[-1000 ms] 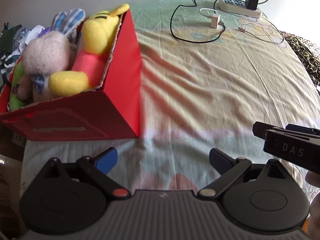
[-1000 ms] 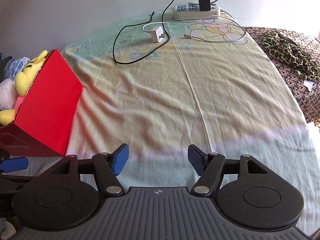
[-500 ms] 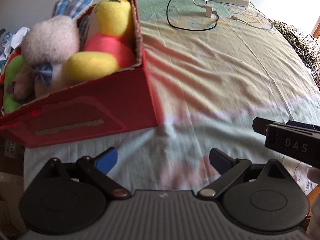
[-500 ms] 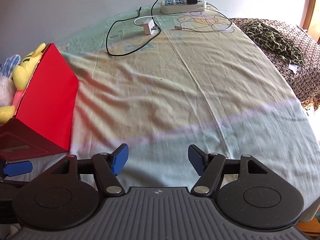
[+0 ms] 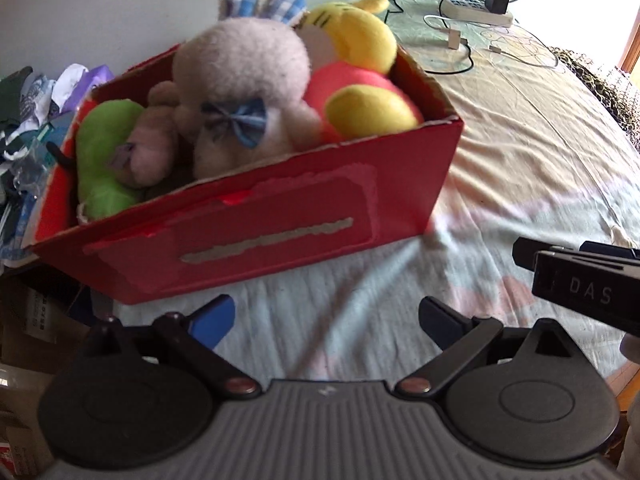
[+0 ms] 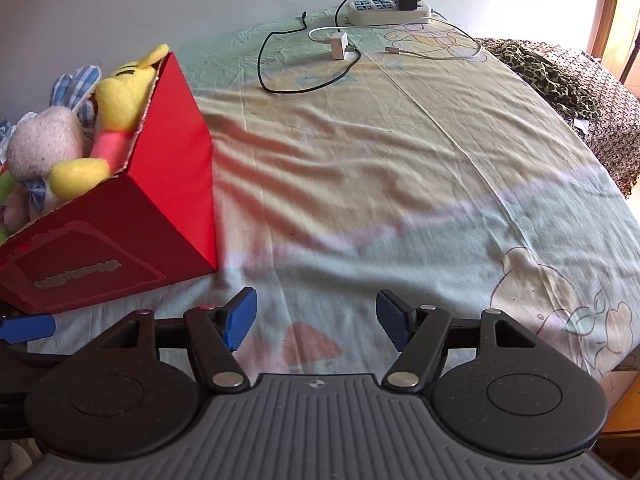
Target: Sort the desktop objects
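Observation:
A red cardboard box (image 5: 360,200) stands on the sheet-covered surface, also in the right wrist view (image 6: 176,160). It holds several plush toys: a pale pink bunny (image 5: 248,80), a yellow and red bear (image 5: 360,80), a green toy (image 5: 104,152). My left gripper (image 5: 326,320) is open and empty, just in front of the box's near wall. My right gripper (image 6: 316,316) is open and empty over the sheet, right of the box; its body shows in the left wrist view (image 5: 580,280).
A power strip (image 6: 388,10) with a black adapter, a white charger (image 6: 338,46) and cables lie at the far end of the sheet (image 6: 400,160). Camouflage cloth (image 6: 548,76) lies at the right edge. Clutter of bags (image 5: 32,120) sits left of the box.
Both grippers have risen and swung left, so the box now fills the left wrist view and its contents show from above. Both stay open and empty.

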Demonstrator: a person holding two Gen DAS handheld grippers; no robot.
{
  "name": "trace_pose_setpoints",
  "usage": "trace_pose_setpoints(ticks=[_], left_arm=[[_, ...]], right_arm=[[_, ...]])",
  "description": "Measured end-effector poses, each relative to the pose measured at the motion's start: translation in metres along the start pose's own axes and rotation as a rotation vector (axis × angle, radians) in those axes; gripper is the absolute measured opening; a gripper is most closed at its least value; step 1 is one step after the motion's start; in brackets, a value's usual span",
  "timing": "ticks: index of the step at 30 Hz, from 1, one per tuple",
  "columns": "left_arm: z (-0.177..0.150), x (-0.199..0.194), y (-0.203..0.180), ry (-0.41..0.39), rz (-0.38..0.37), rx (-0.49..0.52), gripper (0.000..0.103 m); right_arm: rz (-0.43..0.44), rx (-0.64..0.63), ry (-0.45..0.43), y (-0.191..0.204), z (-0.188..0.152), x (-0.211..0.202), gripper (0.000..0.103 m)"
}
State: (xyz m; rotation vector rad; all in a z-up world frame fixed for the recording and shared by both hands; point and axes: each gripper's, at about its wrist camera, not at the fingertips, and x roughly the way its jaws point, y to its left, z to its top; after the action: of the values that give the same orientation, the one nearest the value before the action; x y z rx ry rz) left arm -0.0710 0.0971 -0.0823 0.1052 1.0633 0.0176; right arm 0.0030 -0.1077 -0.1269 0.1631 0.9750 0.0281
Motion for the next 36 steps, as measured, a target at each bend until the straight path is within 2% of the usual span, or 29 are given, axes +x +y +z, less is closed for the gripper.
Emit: trace_pose_setpoints(ticks=[7,12,22,28,36], left_arm=[[0.003,-0.034,0.033,-0.099,0.000,-0.007,0.099],[0.017,-0.049,0.052,-0.160,-0.005,-0.031,0.099],[0.066,-0.075,0.097,-0.254,0.080,-0.104,0.099],[0.075,-0.075,0.117,-0.259,0.113,-0.143,0.099],[0.074,-0.057,0.124,-0.221,0.129,-0.150,0.099]], right_arm=[[-0.027,-0.022,-0.046,0.038,0.002,-0.015,0.069],[-0.042,-0.009,-0.063,0.054,0.009,-0.027,0.069],[-0.024,-0.025,-0.153,0.082,0.050,-0.053,0.069],[-0.001,-0.078,-0.237,0.115,0.071,-0.067,0.072],[0.052,-0.109,-0.232,0.134,0.068,-0.058,0.072]])
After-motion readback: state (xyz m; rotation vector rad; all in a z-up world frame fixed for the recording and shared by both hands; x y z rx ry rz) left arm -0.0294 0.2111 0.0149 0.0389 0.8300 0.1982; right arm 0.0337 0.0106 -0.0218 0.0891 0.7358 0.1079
